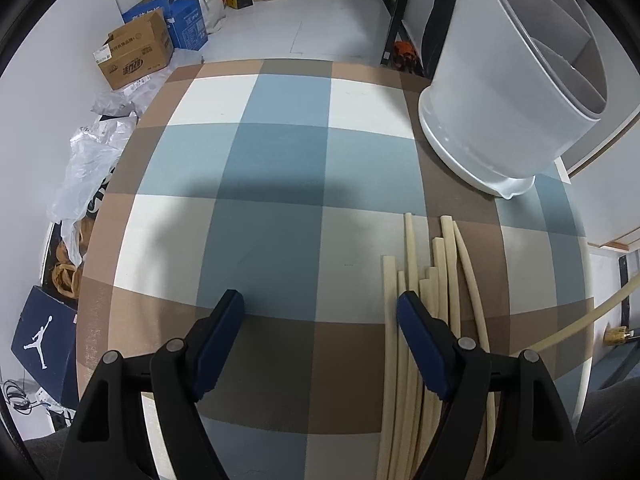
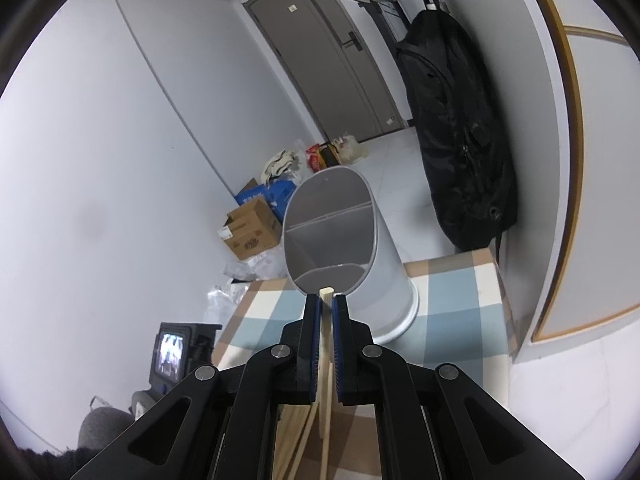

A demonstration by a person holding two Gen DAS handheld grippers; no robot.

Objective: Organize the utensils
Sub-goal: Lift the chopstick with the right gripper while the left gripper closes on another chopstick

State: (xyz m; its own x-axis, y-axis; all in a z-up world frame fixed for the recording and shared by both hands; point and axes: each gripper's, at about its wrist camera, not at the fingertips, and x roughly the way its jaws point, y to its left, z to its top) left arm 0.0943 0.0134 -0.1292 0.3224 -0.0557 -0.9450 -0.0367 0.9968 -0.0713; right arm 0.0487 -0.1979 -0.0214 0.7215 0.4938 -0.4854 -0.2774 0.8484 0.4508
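A: What could go wrong from here?

B: A miss at the rim is judged the chief risk. One chopstick point(image 2: 326, 344) is clamped in the right hand-held gripper point(image 2: 327, 300), its tip aimed at the near edge of the utensil holder point(image 2: 340, 240), which is seen at twelve o'clock of the jaws in the right wrist view. If the tip is brought in too low, the rim could be struck and the light holder tipped or pushed across the checked surface point(image 2: 452, 300).

A: Anything else?

B: The stick is gripped near one end, so a swing or slip between the pads is thought possible when it is tilted.

A: How is the right hand-held gripper set?

B: It is closed almost fully, the pads pressed on the chopstick from both sides.

A: And the left hand-held gripper point(image 1: 320, 304)?

B: It is held wide apart above the surface, and nothing is gripped. Its right finger point(image 1: 416, 332) overlaps the pile of chopsticks point(image 1: 440, 280), which lies at about three o'clock of the jaws; contact cannot be told. The holder point(image 1: 500, 92) is seen at one o'clock, well apart from the pile. If the pile is nudged, sticks could be rolled off the edge.
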